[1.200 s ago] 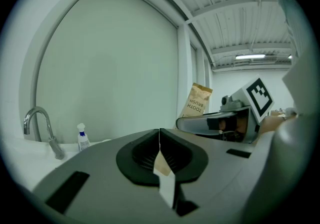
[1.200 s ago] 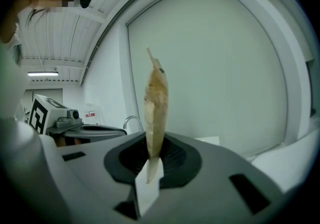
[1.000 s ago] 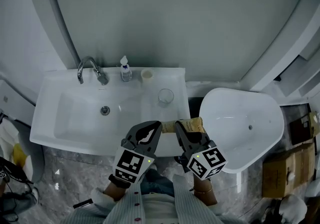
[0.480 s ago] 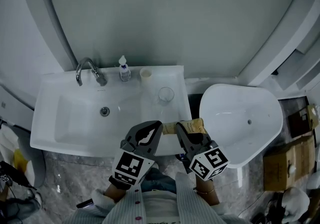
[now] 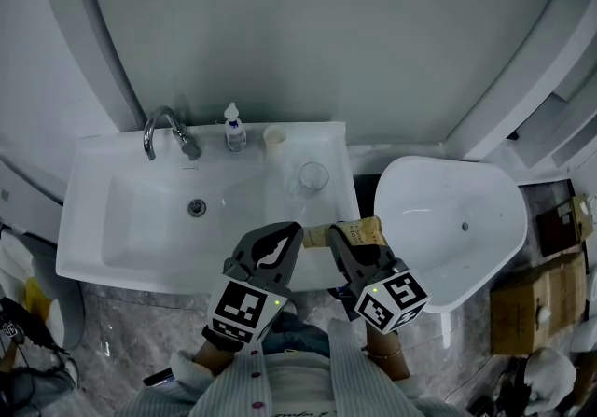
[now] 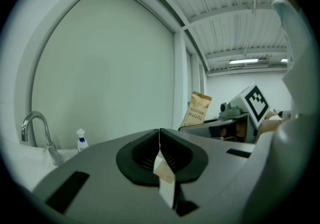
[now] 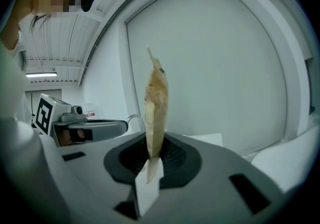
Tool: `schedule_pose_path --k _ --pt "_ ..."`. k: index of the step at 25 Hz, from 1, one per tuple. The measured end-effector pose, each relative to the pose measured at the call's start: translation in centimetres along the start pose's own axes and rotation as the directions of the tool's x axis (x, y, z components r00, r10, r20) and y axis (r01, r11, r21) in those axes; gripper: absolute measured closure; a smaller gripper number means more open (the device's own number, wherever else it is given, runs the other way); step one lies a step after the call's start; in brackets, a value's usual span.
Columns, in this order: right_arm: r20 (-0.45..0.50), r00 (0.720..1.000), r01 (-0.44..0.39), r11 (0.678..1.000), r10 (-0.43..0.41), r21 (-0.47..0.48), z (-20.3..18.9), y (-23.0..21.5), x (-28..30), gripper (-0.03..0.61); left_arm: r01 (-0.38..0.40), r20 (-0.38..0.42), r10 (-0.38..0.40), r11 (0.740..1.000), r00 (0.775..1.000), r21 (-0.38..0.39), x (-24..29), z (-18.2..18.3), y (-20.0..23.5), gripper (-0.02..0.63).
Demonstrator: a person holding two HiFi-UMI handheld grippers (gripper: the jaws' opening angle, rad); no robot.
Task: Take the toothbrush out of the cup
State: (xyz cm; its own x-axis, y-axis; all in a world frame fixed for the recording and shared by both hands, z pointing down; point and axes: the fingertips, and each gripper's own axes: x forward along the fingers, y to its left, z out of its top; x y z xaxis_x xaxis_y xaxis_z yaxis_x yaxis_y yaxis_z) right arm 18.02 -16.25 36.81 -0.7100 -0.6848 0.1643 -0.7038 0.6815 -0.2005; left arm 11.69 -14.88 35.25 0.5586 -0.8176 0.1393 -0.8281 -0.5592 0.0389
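Right gripper [image 5: 341,240]: closed on the brown toothbrush pack [image 5: 362,232], above the sink's [image 5: 140,229] front right corner.
Left gripper [image 5: 283,236]: jaws together, pinching a tan scrap [image 6: 163,169].
Glass cup [image 5: 312,176]: on the sink's right ledge.

Legend, left gripper view: on the brown pouch [image 6: 199,109] I read "TOOTH BRUSH", printed sideways; any smaller print seems too blurred. The marker cube [image 6: 255,101] bears a square black-and-white pattern, no letters.

Faucet [image 5: 166,130], bottle [image 5: 233,130], glass cup [image 5: 312,176] on sink [image 5: 103,152]
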Motion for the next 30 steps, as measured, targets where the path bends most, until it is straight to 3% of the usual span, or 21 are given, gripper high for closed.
schedule_pose_path --k 30 --pt "-0.035 0.999 -0.007 1.0 0.007 -0.001 -0.3 -1.2 1.5 0.528 -0.002 -0.018 0.002 1.0 1.0 -0.026 1.4 -0.9 1.5 0.597"
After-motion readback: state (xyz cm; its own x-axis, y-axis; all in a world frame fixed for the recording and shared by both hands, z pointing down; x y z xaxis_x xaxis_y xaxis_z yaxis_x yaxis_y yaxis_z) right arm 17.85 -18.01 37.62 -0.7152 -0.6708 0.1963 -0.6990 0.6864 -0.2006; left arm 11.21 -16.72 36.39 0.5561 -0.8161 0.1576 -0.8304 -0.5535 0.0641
